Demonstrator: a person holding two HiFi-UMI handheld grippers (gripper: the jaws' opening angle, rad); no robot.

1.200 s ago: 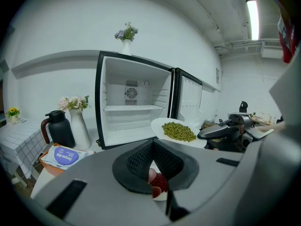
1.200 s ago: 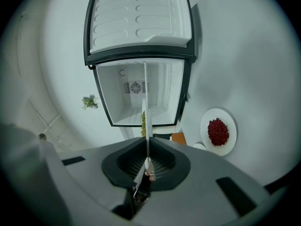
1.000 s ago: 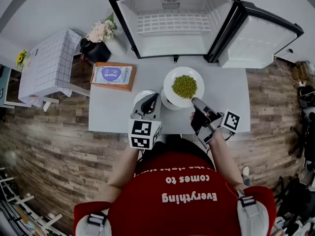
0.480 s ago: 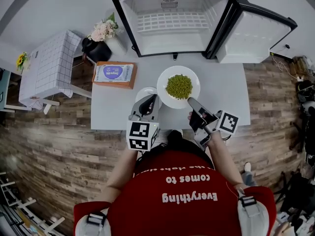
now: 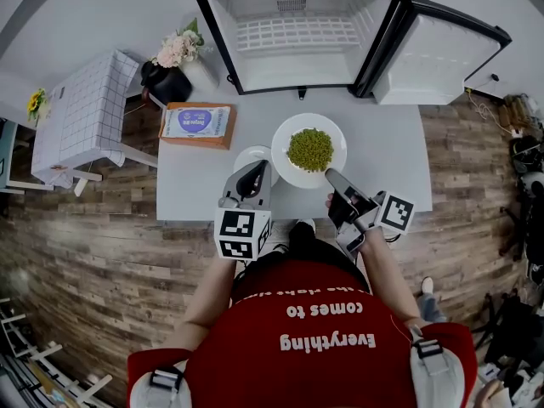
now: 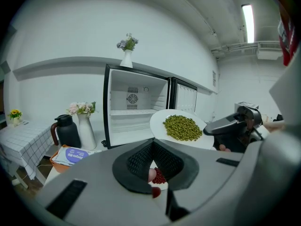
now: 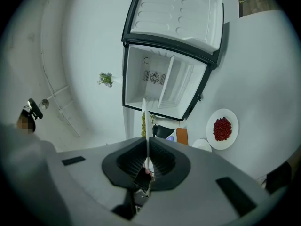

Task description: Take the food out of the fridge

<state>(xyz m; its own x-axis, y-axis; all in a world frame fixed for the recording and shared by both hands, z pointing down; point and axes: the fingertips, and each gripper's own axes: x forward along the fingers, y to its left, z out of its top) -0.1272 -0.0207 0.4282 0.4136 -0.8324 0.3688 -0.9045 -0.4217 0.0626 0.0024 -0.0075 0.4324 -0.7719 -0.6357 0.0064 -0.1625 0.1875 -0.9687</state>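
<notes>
Head view: both plates are already clear of the open fridge point(image 5: 297, 32), over the grey table point(image 5: 382, 160). Right gripper point(image 5: 330, 175) is pinched on the rim of the green pea plate point(image 5: 309, 150), and left gripper point(image 5: 255, 172) is clamped on the red bean plate point(image 5: 245, 155). Rim-only grips like that could let a plate tilt, and the peas would roll off.

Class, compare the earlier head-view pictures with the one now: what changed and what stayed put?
The right tool, clamped on the plate of peas, has drawn it slightly away from the fridge, toward the person. Unchanged: the left tool shut by the small plate, and the box.
</notes>
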